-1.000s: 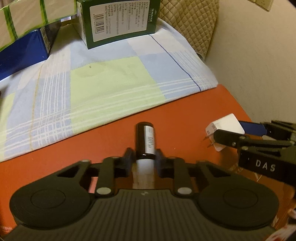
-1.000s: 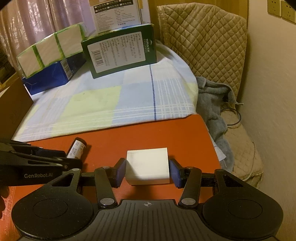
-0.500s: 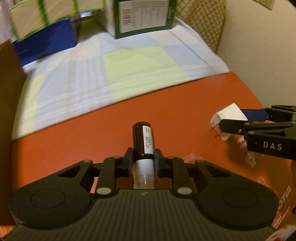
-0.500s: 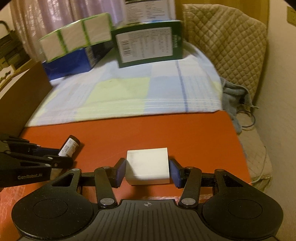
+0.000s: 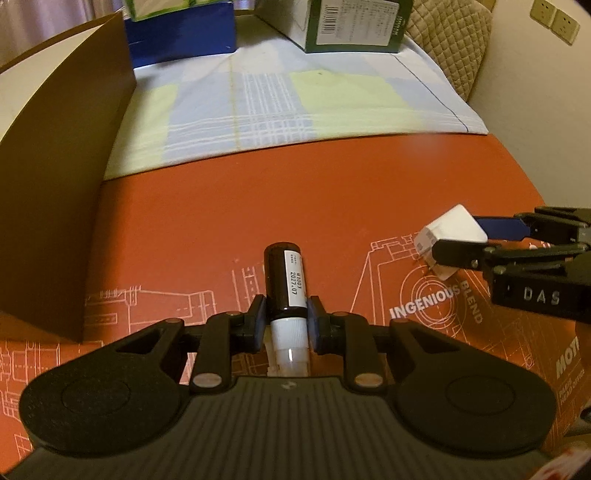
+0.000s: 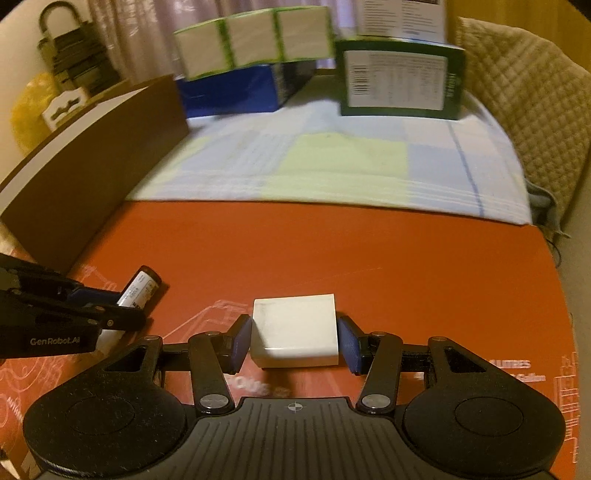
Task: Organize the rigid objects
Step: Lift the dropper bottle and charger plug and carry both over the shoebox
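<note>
With the left gripper [image 5: 285, 319] clamped on the vial [image 5: 285, 284] and the right gripper [image 6: 294, 342] clamped on the charger [image 6: 295, 339] at its 3 o'clock above the mat [image 5: 295, 206], the round vial could slip.

Warm, dim indoor light. Cream wall [image 5: 524, 96] at right with two sockets [image 5: 554, 20]. Quilted beige cushion [image 6: 532, 96] against that wall, grey cloth [image 6: 543, 201] below it. Pale curtain [image 6: 140, 33] behind. Brown board [image 5: 62, 177] standing at left, beside an orange mat [image 5: 295, 206] and a checked cloth [image 5: 280, 99].
</note>
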A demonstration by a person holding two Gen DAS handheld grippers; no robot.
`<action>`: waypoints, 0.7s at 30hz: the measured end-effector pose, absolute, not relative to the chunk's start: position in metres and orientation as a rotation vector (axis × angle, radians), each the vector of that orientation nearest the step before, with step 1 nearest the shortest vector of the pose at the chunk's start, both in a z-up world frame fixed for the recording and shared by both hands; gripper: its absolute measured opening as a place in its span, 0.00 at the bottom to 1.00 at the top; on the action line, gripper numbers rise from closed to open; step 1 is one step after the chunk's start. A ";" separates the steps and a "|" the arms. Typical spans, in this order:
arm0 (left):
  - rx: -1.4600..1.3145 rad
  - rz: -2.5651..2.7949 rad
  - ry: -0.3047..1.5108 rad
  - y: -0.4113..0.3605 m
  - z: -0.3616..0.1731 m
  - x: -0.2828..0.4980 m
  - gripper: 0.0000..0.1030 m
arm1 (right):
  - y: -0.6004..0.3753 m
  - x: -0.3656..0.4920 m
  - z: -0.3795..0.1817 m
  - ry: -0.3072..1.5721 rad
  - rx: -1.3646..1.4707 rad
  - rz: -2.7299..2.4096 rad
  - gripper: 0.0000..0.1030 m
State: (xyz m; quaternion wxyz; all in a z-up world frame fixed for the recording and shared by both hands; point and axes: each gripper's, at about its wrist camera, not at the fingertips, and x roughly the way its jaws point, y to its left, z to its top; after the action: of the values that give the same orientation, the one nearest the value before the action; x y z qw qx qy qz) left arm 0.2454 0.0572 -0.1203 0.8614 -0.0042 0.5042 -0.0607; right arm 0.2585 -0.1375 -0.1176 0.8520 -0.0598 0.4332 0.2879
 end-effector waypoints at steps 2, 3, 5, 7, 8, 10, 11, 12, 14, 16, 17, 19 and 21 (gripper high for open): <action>-0.014 -0.127 1.057 0.058 -0.120 0.247 0.20 | -0.133 0.256 -0.118 0.913 -0.134 0.615 0.46; -0.012 -0.127 1.055 0.057 -0.120 0.249 0.21 | -0.131 0.256 -0.118 0.913 -0.136 0.615 0.46; -0.010 -0.127 1.052 0.055 -0.120 0.252 0.22 | -0.129 0.255 -0.119 0.914 -0.140 0.611 0.46; -0.006 -0.135 1.052 0.053 -0.121 0.256 0.22 | -0.127 0.255 -0.119 0.914 -0.150 0.607 0.46; 0.001 -0.140 1.053 0.053 -0.121 0.256 0.22 | -0.126 0.255 -0.119 0.915 -0.150 0.604 0.46; 0.029 -0.146 1.053 0.050 -0.122 0.257 0.20 | -0.125 0.255 -0.119 0.917 -0.149 0.600 0.46; 0.039 -0.148 1.052 0.049 -0.122 0.257 0.20 | -0.125 0.255 -0.119 0.916 -0.149 0.599 0.46; 0.043 -0.148 1.051 0.049 -0.122 0.257 0.19 | -0.124 0.255 -0.119 0.915 -0.151 0.597 0.46; 0.036 -0.149 1.057 0.051 -0.122 0.256 0.19 | -0.124 0.254 -0.118 0.914 -0.154 0.593 0.46; 0.037 -0.151 1.059 0.052 -0.121 0.254 0.19 | -0.122 0.253 -0.118 0.913 -0.161 0.591 0.46; 0.038 -0.153 1.058 0.053 -0.120 0.252 0.19 | -0.121 0.252 -0.118 0.913 -0.164 0.590 0.46; 0.038 -0.154 1.056 0.055 -0.118 0.249 0.19 | -0.120 0.251 -0.117 0.916 -0.167 0.593 0.46; 0.036 -0.150 1.053 0.058 -0.116 0.246 0.19 | -0.118 0.250 -0.116 0.917 -0.169 0.598 0.46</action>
State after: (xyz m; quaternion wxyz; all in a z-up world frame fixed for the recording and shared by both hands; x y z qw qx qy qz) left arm 0.2460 0.0579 -0.1155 0.8617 0.0170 0.5020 -0.0714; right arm 0.2495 -0.1185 -0.1162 0.8504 -0.0803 0.4356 0.2840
